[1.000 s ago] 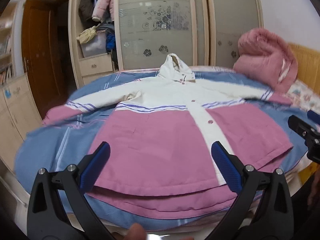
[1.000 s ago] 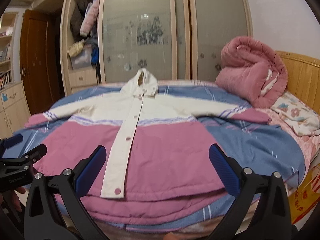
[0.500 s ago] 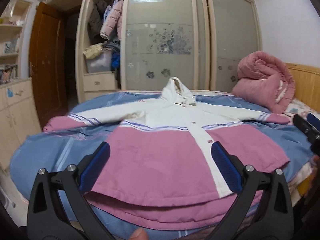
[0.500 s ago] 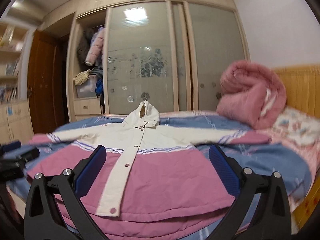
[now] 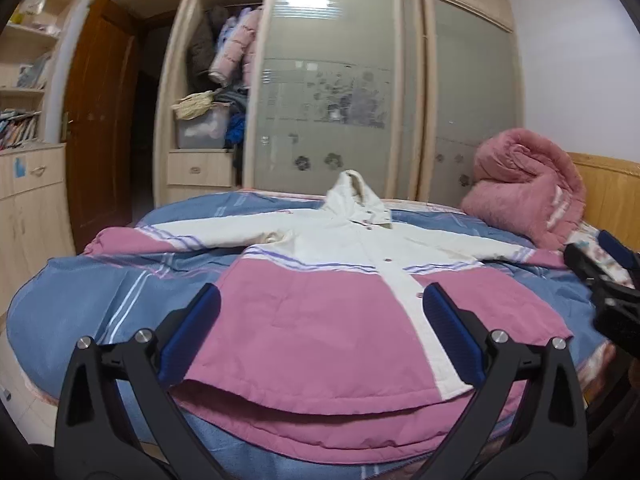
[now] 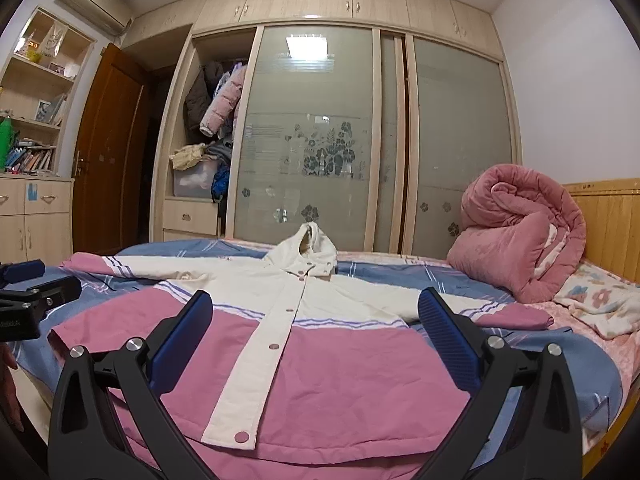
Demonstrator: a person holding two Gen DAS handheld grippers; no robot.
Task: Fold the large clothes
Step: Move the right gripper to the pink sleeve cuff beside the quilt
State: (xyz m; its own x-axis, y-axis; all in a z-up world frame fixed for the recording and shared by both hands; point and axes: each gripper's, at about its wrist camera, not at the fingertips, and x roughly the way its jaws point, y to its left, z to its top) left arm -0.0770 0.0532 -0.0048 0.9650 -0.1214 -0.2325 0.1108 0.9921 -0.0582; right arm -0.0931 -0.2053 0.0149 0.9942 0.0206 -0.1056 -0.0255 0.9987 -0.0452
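- Left tool (image 5: 320,332) hangs above the near hem of the coat (image 5: 340,320), its blue pads spread wide with nothing between them.
- Right tool (image 6: 316,336) is likewise spread wide and empty, over the coat's pink lower half.
- Pink-and-white hooded coat lies flat and face up on the bed (image 6: 580,364), buttoned, sleeves stretched out to both sides, hood (image 6: 310,246) toward the wardrobe (image 6: 320,140).
- Rolled pink quilt (image 6: 520,236) sits by the wooden headboard, well apart from the coat.

The left gripper (image 5: 320,316) and right gripper (image 6: 316,316) are level, side by side, jaws spread wide, gripping nothing.
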